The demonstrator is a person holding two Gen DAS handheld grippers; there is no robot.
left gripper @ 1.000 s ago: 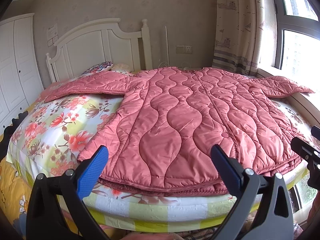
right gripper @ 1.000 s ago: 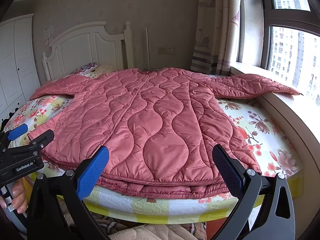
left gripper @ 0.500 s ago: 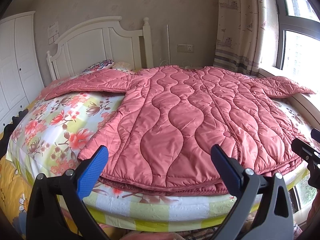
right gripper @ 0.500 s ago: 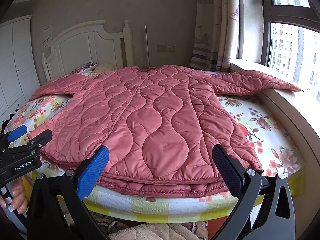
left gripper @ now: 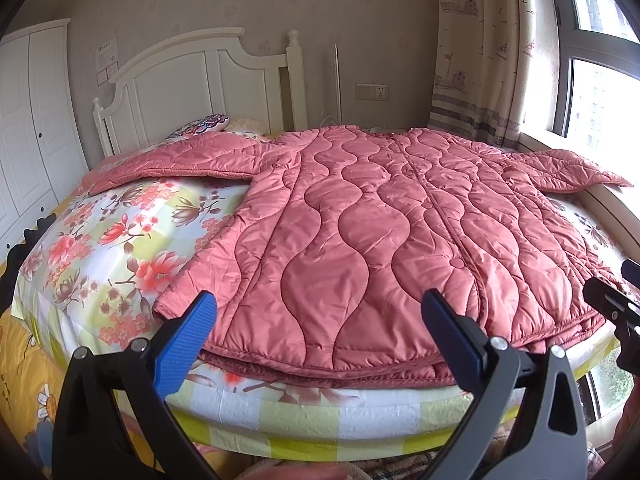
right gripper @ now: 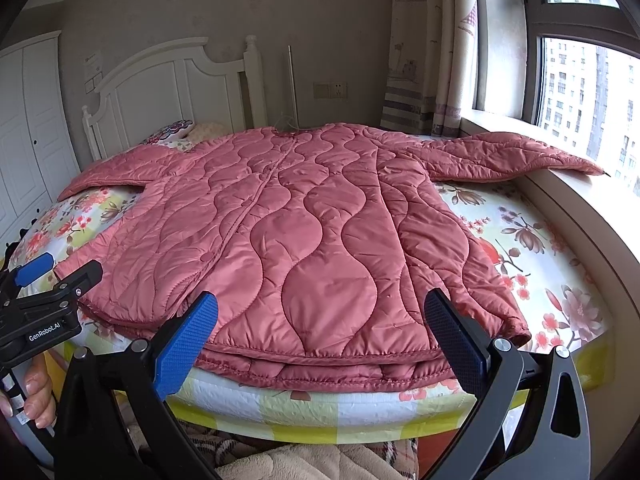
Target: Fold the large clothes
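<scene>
Pink quilted jacket [left gripper: 360,232]: spread flat on the bed [left gripper: 120,240], front up, both sleeves out to the sides, hem at the near edge just ahead of both tools. Left tool [left gripper: 318,334]: fingers wide apart, empty, short of the hem. Right tool [right gripper: 320,334]: fingers wide apart, empty, likewise short of the hem. White headboard [right gripper: 168,92] and window [right gripper: 580,92] beyond.

Ahead of the two tools, left tool [left gripper: 316,340] and right tool [right gripper: 320,340], there is one pink quilted coat [left gripper: 380,240] with two sleeves on one bed [left gripper: 120,240], two pillows [left gripper: 208,125], one headboard [left gripper: 192,80] and one curtain [left gripper: 480,60].
</scene>
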